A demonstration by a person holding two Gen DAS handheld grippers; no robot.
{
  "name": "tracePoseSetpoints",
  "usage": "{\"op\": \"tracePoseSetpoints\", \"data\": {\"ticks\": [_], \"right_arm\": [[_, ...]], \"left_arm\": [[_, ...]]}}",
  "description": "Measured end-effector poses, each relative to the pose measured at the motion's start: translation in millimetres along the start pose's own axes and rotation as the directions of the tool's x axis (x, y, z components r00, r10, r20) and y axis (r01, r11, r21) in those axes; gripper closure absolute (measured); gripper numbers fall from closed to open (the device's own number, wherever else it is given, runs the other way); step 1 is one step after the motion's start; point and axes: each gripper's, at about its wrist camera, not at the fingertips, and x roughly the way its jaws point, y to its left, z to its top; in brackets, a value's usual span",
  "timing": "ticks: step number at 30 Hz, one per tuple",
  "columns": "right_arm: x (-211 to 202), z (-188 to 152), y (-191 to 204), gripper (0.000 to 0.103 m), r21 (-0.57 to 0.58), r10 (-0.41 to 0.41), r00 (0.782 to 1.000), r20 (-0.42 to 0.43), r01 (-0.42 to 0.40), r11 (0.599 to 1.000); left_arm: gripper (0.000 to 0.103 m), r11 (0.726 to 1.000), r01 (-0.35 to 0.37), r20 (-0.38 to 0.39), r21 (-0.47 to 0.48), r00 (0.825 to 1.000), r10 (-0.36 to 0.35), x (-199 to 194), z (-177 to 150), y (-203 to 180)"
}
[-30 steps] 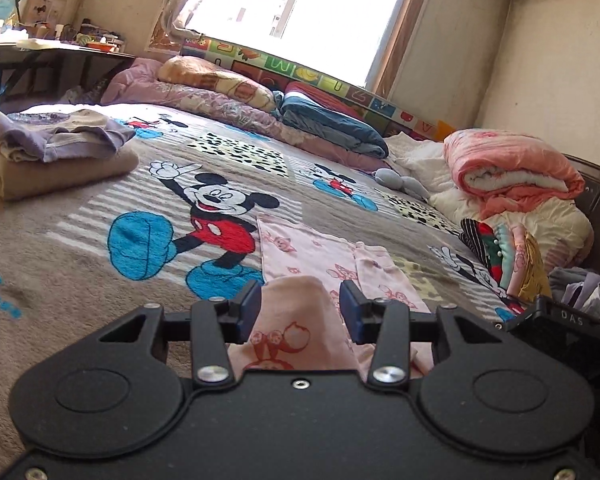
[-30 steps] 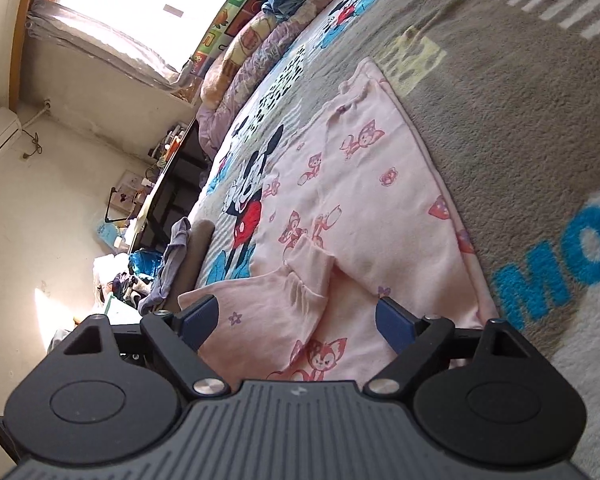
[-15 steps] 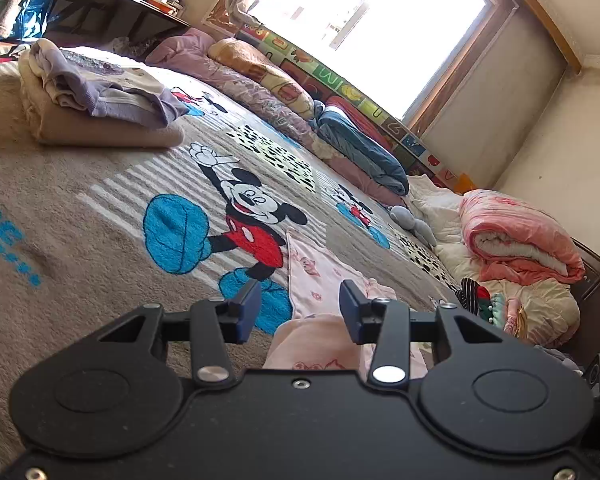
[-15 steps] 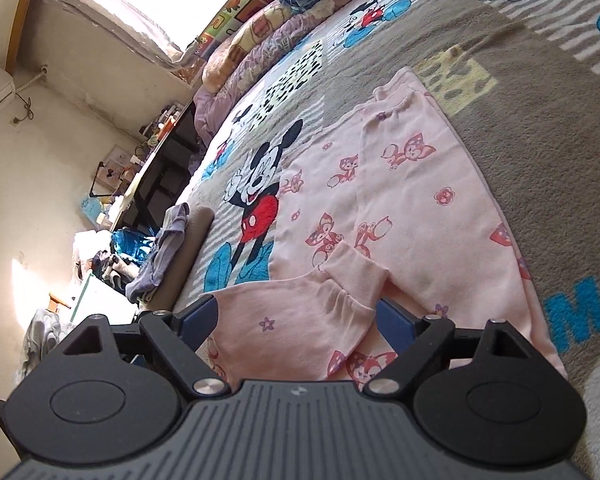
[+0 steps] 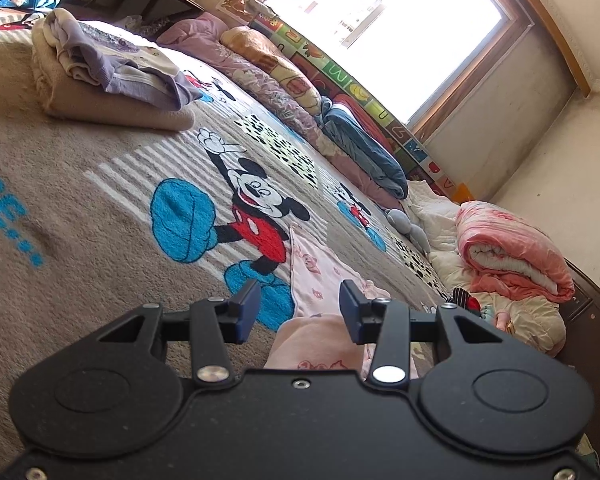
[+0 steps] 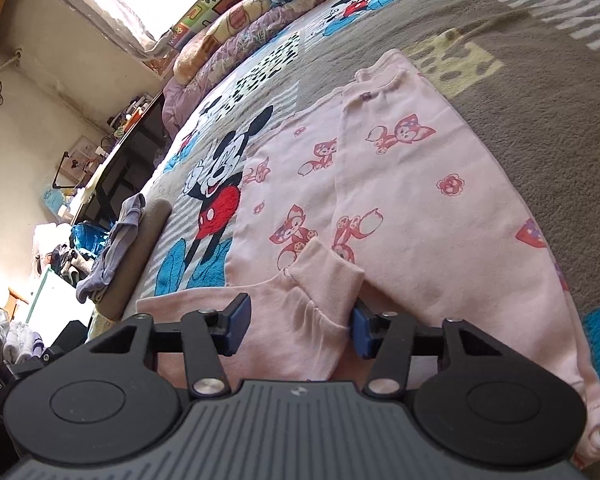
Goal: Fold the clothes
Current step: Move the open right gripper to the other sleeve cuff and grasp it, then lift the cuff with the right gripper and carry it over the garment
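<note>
Left tool: the black two-finger left tool with blue pads stands partly apart above the bed; a fold of pink cloth lies low between the pads, and no pad can be seen pressing it.
Right tool: the right tool is closing; the sleeve cuff sits between its blue pads, the right pad at the cuff's edge, the left pad just clear of the cloth.
Garment: the pale pink cotton garment with red cartoon fox prints lies flat on the bed, one sleeve folded across its near end.
Bed cover: a grey-brown plush blanket with a cartoon mouse print under the garment.
Far left: a folded beige and lilac clothes stack well apart from the garment.
Far right: a rolled pink quilt beside the wall.
</note>
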Motion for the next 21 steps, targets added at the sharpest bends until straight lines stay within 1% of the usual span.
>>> {"op": "tracePoseSetpoints", "data": {"ticks": [1,2,4,7,12,16,18,21], "right_arm": [[-0.5,-0.5,0.6,0.086,-0.009,0.006,1.0,0.002,-0.006,1.0],[-0.9,-1.0,1.2,0.093,-0.018,0.011,1.0,0.005,-0.011,1.0],[-5.8,-0.4,4.9,0.093,-0.05,0.021,0.999,0.025,-0.02,0.999],[-21.9,7.3,11.6,0.093,-0.078,0.051,0.996,0.078,-0.045,0.996],[-58.3,33.8,16.9,0.094,-0.113,0.106,0.978,0.177,-0.086,0.99],[-86.7,56.9,10.2,0.094,-0.124,0.12,0.962,0.245,-0.092,0.988],[-98.6,66.4,2.4,0.094,-0.119,0.118,0.956,0.267,-0.089,0.989],[-110.6,74.9,-9.5,0.094,-0.109,0.111,0.952,0.285,-0.083,0.991]], "left_arm": [[0.062,1.0,-0.002,-0.002,-0.004,1.0,0.002,0.7,0.1,1.0],[0.062,1.0,-0.004,-0.004,-0.01,1.0,0.004,1.1,0.5,2.1],[0.062,1.0,-0.002,-0.003,-0.022,1.0,0.002,0.6,1.7,4.2],[0.062,0.999,-0.002,0.0,-0.036,1.0,0.002,-2.1,2.8,6.9],[0.062,1.0,-0.008,-0.023,-0.026,1.0,0.008,-0.1,0.4,5.1],[0.062,1.0,-0.009,-0.046,0.027,0.999,0.01,3.1,-4.9,-4.6],[0.062,0.997,0.002,-0.072,0.075,0.997,0.003,6.1,-9.4,-13.0],[0.062,0.986,0.025,-0.117,0.163,0.993,-0.006,12.7,-21.5,-27.0]]}}
